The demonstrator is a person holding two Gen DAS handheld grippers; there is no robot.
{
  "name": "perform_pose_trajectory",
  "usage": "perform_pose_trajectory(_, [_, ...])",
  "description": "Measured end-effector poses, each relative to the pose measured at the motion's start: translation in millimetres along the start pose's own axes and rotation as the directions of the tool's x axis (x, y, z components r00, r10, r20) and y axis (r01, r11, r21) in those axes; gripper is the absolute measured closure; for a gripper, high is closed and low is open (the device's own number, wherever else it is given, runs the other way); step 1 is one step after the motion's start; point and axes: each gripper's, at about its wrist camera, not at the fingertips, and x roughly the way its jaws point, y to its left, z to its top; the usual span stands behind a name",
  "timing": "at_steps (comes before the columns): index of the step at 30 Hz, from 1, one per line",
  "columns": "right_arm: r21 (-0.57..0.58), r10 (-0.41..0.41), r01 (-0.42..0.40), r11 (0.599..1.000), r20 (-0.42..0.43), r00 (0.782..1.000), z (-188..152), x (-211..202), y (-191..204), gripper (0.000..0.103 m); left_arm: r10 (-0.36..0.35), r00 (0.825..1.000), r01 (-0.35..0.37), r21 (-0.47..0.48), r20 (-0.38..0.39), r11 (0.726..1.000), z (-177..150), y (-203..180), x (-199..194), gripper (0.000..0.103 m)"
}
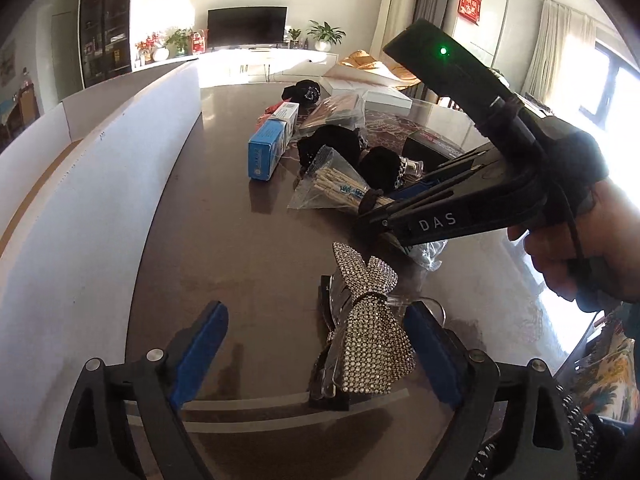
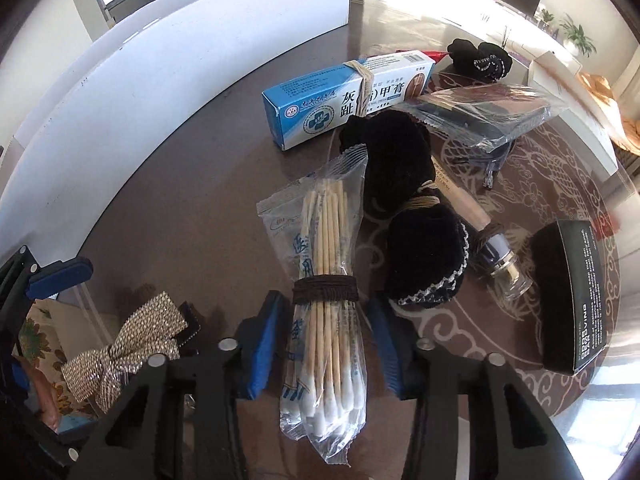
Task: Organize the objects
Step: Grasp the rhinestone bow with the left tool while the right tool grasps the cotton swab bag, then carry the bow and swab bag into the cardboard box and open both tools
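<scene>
Running along the left edge of the dark table [image 1: 248, 264] is a long white board [image 1: 92, 184], standing upright like a low wall. Next comes the left gripper [image 1: 316, 356], its blue-padded jaws spread wide; the rhinestone bow clip [image 1: 370, 328] lies on the tabletop between them, nearer the right pad, and whether that pad touches it I cannot tell. Further in, a blue and white medicine box [image 2: 344, 96] lies flat with a cord tied round its middle. Just right of it sit a black fabric bundle [image 2: 400, 176] and a flat clear packet [image 2: 484, 116] of dark items. The right gripper [image 2: 328, 344] points steeply down, with the bag of cotton swabs [image 2: 324, 312] between its pads, which have closed in against the bag's sides, just below the brown band around the sticks. Beyond that lie a small glass bottle [image 2: 508, 272] and, farthest right, a black box [image 2: 568, 296] with white print.
</scene>
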Motion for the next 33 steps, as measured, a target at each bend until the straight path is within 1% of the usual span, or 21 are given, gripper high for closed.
perform_pose_trajectory(3, [0.012,0.003,-0.003,1.000,-0.003,1.000,-1,-5,-10,0.073,0.014,1.000,-0.014,0.021,0.007,1.000,-1,-7,3,0.011])
perform_pose_trajectory(5, [0.026,0.015,-0.015,1.000,-0.005,1.000,0,-8,-17,0.073,0.016,0.999,-0.017,0.034,0.031,0.999,-3,-10,-4,0.011])
perform_pose_trajectory(7, [0.038,0.027,-0.027,0.999,-0.001,1.000,2,-13,-24,0.073,-0.032,0.998,0.030,0.029,0.054,0.999,-7,-10,-15,0.011])
perform_pose_trajectory(9, [0.045,0.036,-0.036,0.998,0.005,0.999,5,-17,-30,0.073,-0.093,0.993,0.091,0.030,0.075,0.995,-11,-9,-25,0.011])
perform_pose_trajectory(10, [0.049,0.042,-0.042,0.998,0.009,0.999,8,-20,-33,0.073,-0.111,0.991,0.108,0.038,0.077,0.993,-13,-11,-26,0.010])
perform_pose_trajectory(12, [0.055,0.054,-0.055,0.997,0.018,0.998,14,-25,-38,0.073,-0.113,0.991,0.109,0.059,0.068,0.992,-15,-17,-21,0.008])
perform_pose_trajectory(14, [0.054,0.062,-0.063,0.997,0.023,0.998,20,-30,-43,0.073,-0.092,0.995,0.088,0.080,0.047,0.993,-14,-26,-9,0.008])
perform_pose_trajectory(16, [0.052,0.067,-0.068,0.996,0.025,0.997,24,-36,-48,0.073,-0.081,0.995,0.076,0.091,0.055,0.993,-13,-34,3,0.009])
perform_pose_trajectory(17, [0.052,0.072,-0.073,0.996,0.024,0.997,26,-39,-51,0.073,-0.075,0.995,0.071,0.074,0.058,0.995,-11,-33,9,0.015])
perform_pose_trajectory(18, [0.051,0.077,-0.078,0.996,0.021,0.997,28,-42,-55,0.073,-0.087,0.994,0.085,0.040,0.059,0.996,-9,-30,14,0.049])
perform_pose_trajectory(19, [0.049,0.079,-0.080,0.996,0.020,0.997,29,-46,-60,0.073,-0.109,0.993,0.110,-0.013,0.054,0.994,-6,-24,20,0.056])
perform_pose_trajectory(20, [0.051,0.080,-0.082,0.995,0.033,0.996,10,-52,-44,0.073,-0.124,0.989,0.129,-0.065,0.075,0.990,-5,-17,20,0.056])
perform_pose_trajectory(21, [0.057,0.082,-0.084,0.995,0.045,0.996,-1,-58,-36,0.073,-0.119,0.988,0.128,-0.098,0.100,0.987,-4,-12,18,0.056])
perform_pose_trajectory(22, [0.066,0.086,-0.089,0.994,0.055,0.995,3,-61,-39,0.073,-0.109,0.987,0.123,-0.113,0.121,0.986,-4,-8,12,0.056])
perform_pose_trajectory(24, [0.090,0.112,-0.120,0.989,0.093,0.989,-14,-76,-24,0.073,-0.101,0.982,0.122,-0.134,0.157,0.983,-1,-3,-3,0.056])
perform_pose_trajectory(25, [0.097,0.124,-0.136,0.986,0.114,0.986,-8,-82,-23,0.073,-0.104,0.978,0.131,-0.145,0.180,0.981,1,-1,-14,0.056])
perform_pose_trajectory(26, [0.100,0.143,-0.158,0.982,0.143,0.979,-23,-95,-6,0.073,-0.106,0.973,0.139,-0.157,0.204,0.978,4,2,-27,0.056])
perform_pose_trajectory(28, [0.106,0.189,-0.213,0.971,0.201,0.961,-19,-118,5,0.073,-0.102,0.959,0.156,-0.194,0.265,0.969,12,12,-59,0.056])
perform_pose_trajectory(31, [0.068,0.277,-0.309,0.949,0.292,0.915,10,-138,33,0.073,-0.044,0.943,0.138,-0.267,0.331,0.954,23,44,-106,0.056])
perform_pose_trajectory(33, [0.027,0.344,-0.373,0.927,0.332,0.879,33,-151,66,0.073,0.036,0.943,0.075,-0.318,0.331,0.945,28,75,-126,0.056])
